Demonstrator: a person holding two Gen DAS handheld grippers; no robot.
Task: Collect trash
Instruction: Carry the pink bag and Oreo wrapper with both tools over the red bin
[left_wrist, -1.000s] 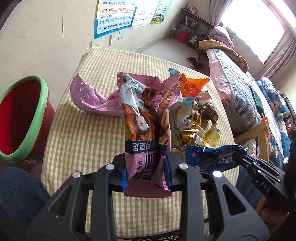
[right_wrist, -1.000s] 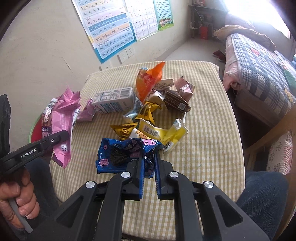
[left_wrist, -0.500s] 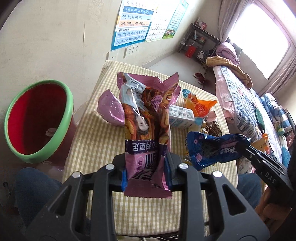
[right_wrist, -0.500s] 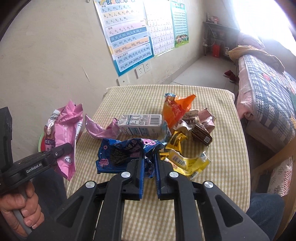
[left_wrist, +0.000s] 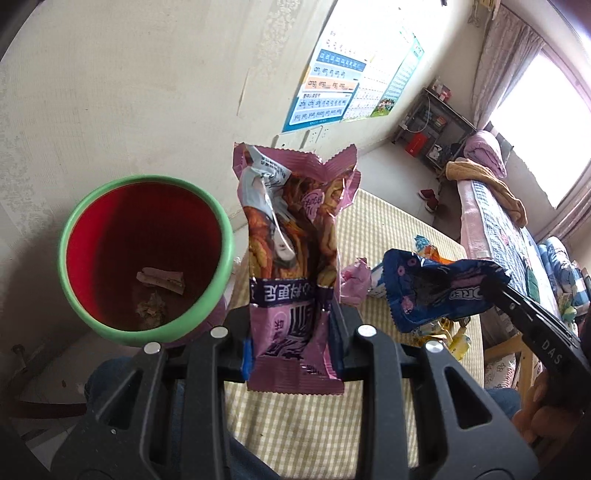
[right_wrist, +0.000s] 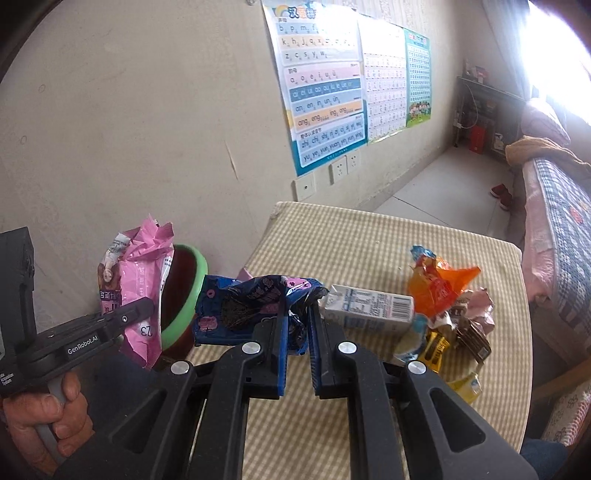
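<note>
While both hands are working at the near edge of the checked table, the left gripper is clamping its pads on the lower end of a purple snack bag, which is standing upright between the fingers. At about nine o'clock from that bag, the red bin with the green rim is sitting off the table's edge, close beside it, with a few scraps lying in its bottom.

The right gripper is pinching a crumpled blue cookie wrapper with its fingers drawn tight together on one end, the rest of the wrapper hanging out toward nine o'clock, toward the bin. A bare hand is gripping the left tool's handle at the lower left of the right wrist view.

Farther out on the table, at roughly two o'clock from the right gripper, a white milk carton is lying on its side, touching a heap of wrappers: an orange bag, and brown and yellow packets beyond it. A phonics poster is hanging on the far wall.
</note>
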